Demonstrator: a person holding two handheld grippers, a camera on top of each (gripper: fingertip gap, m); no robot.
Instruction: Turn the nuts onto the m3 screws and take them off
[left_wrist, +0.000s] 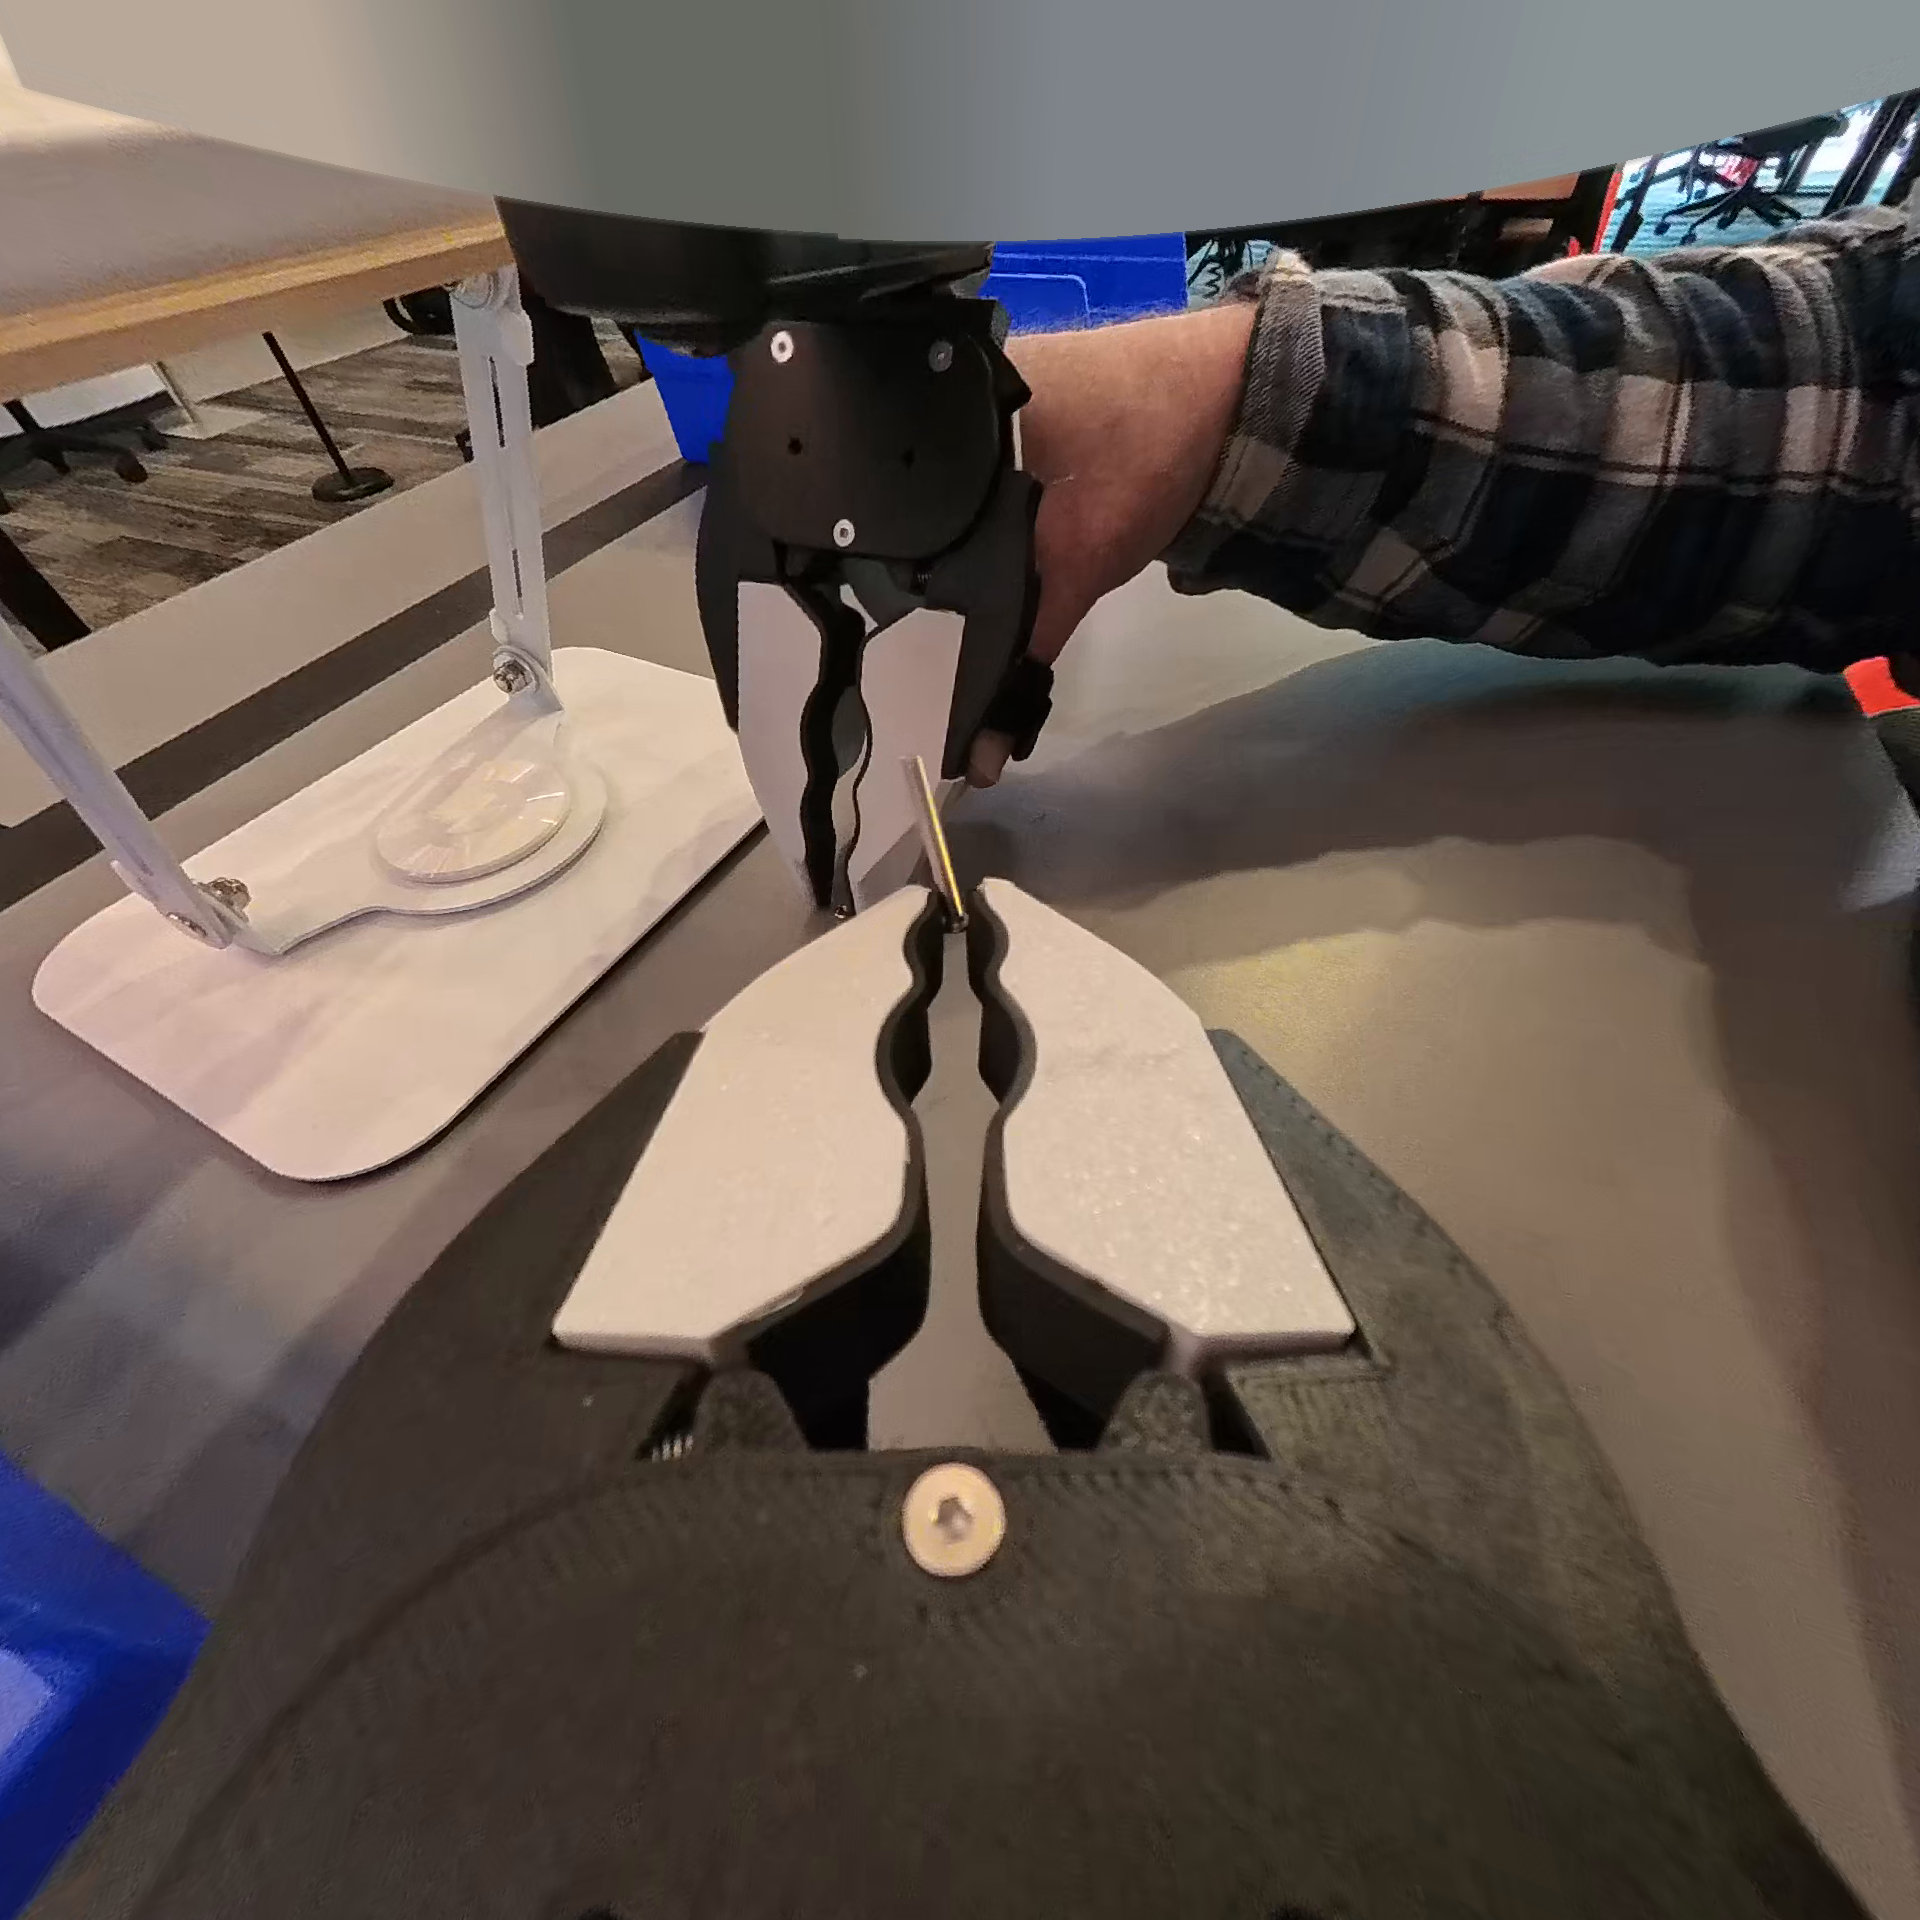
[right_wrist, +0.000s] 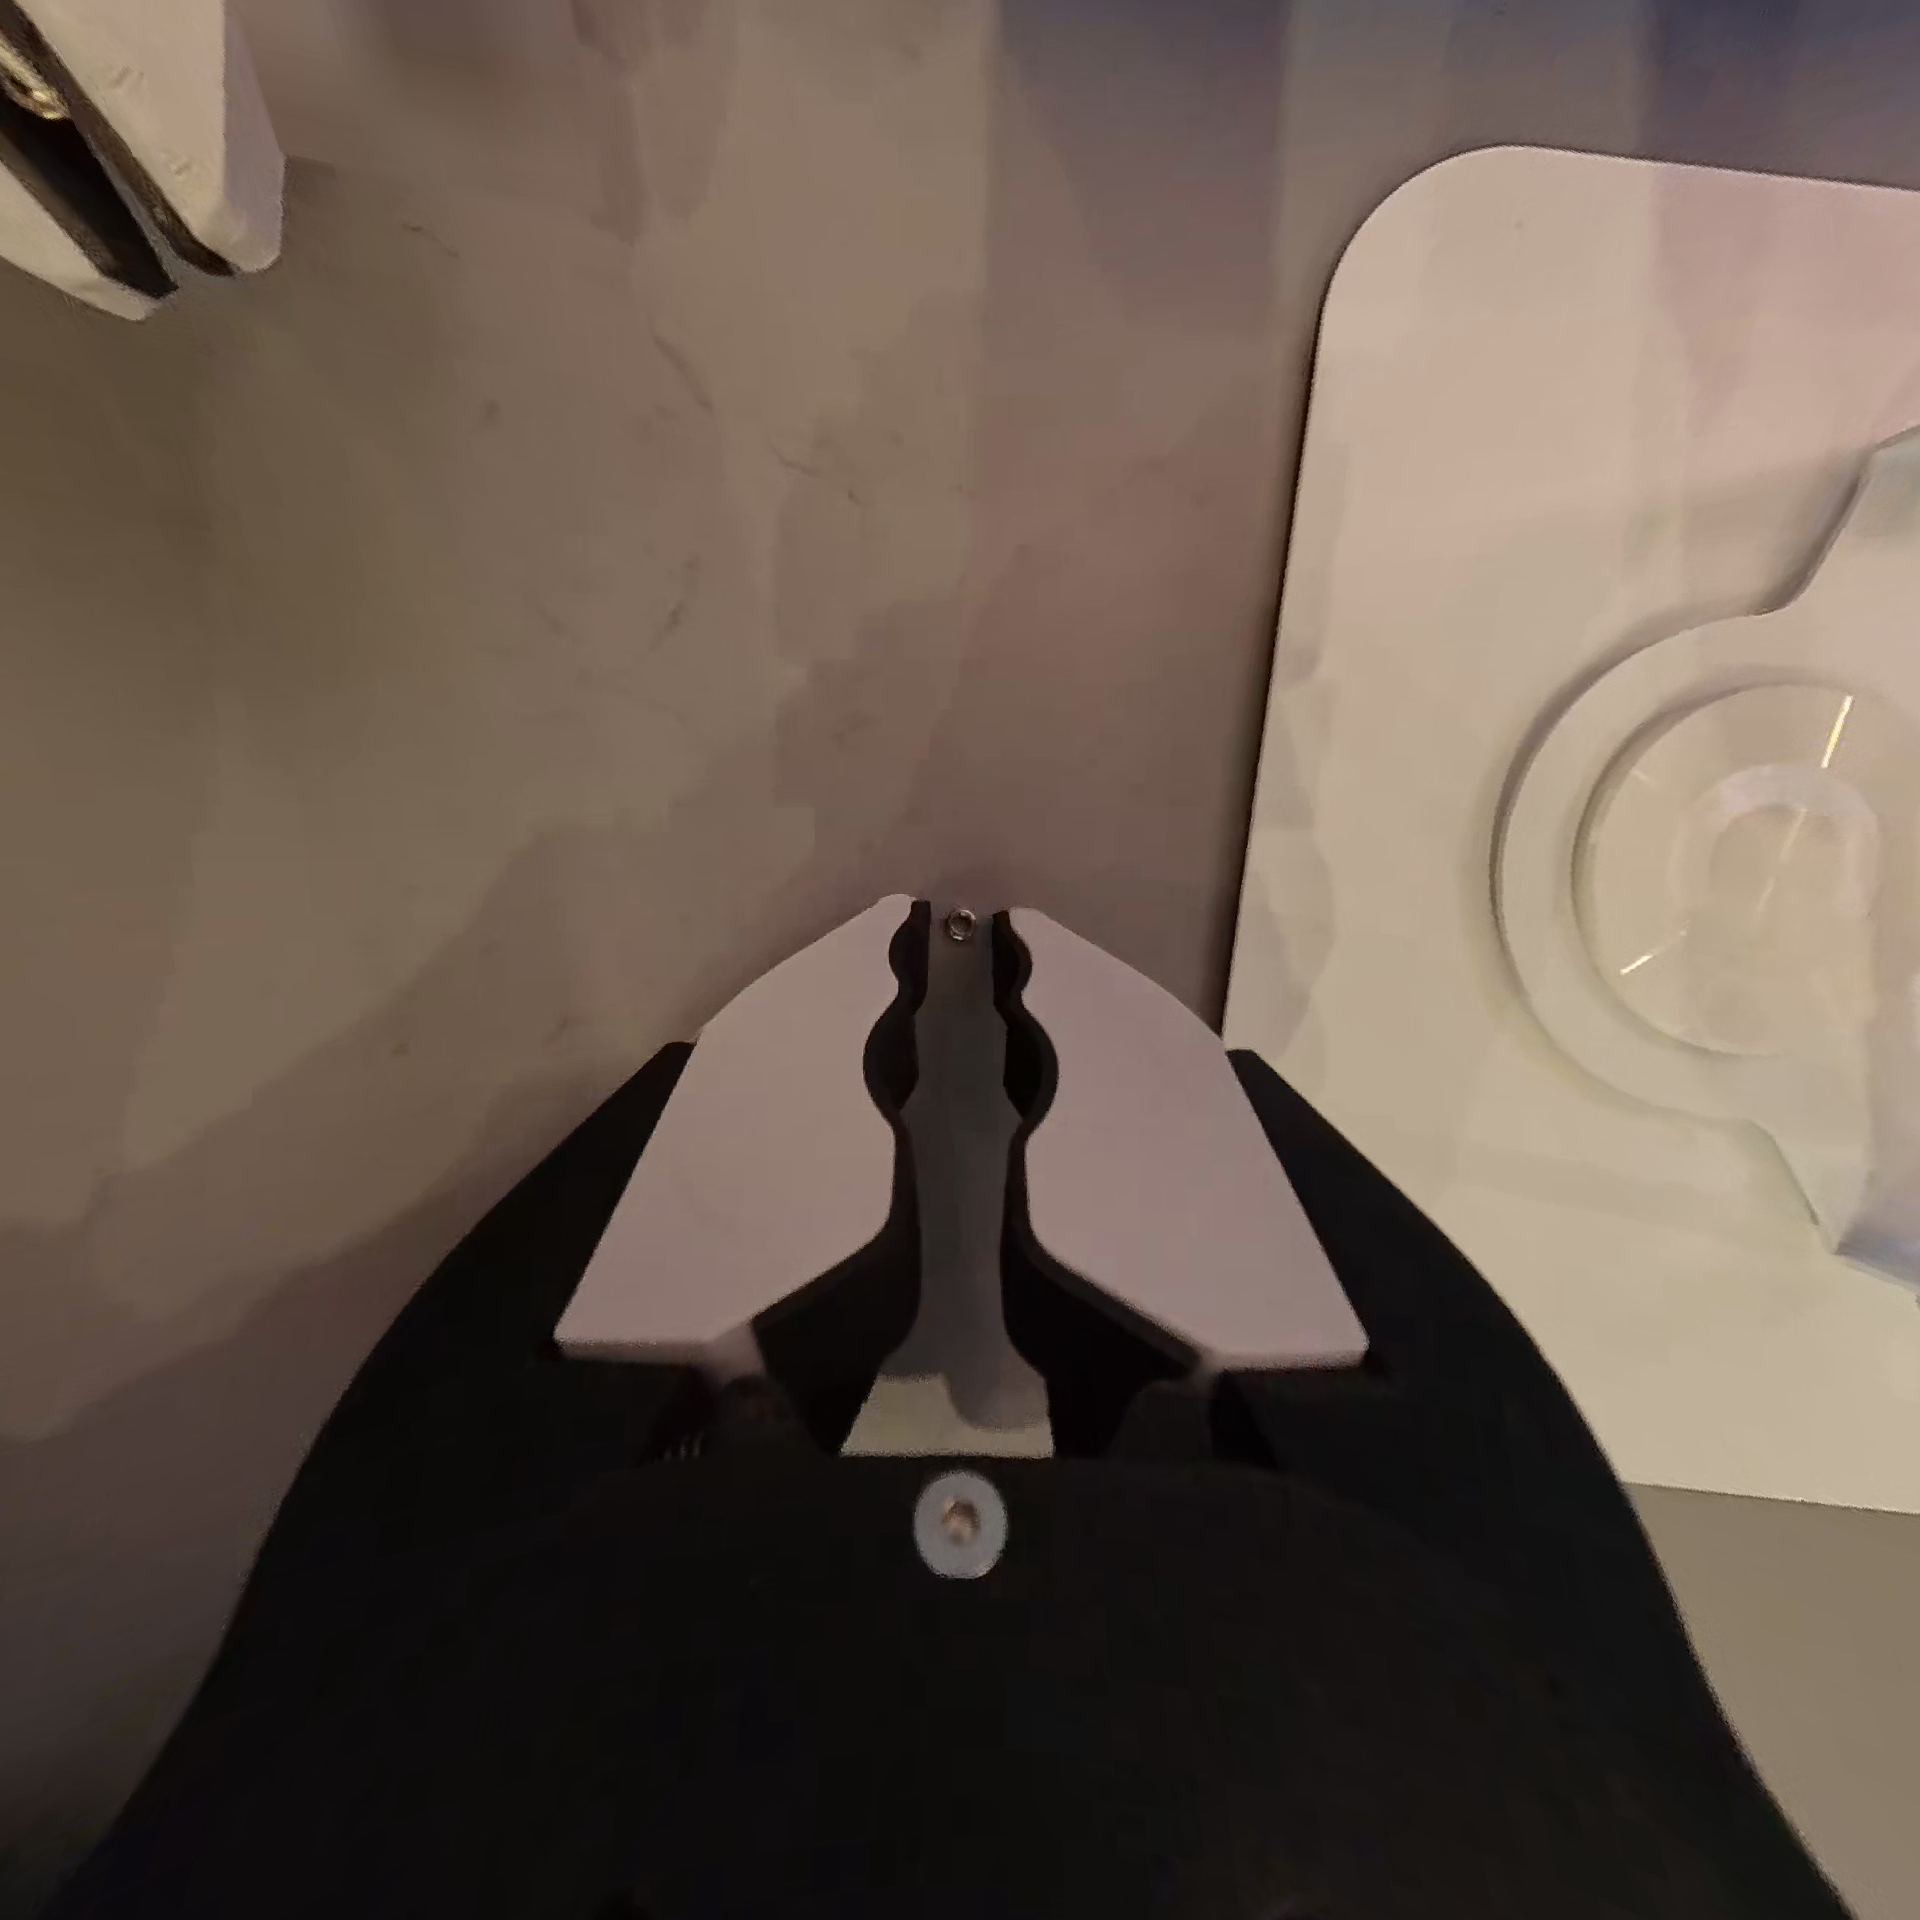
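The left gripper (left_wrist: 953, 909) is pinching a thin metal hex key (left_wrist: 935, 847), while the right gripper (right_wrist: 956, 914), jaws narrow, is straddling a small steel nut (right_wrist: 958, 924) lying ungrasped on the grey tabletop (right_wrist: 623, 623).

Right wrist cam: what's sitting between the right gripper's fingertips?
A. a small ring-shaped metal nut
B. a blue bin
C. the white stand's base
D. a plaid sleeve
A: a small ring-shaped metal nut lies on the grey table between the tips of the right gripper; the white stand's base is off to the side.
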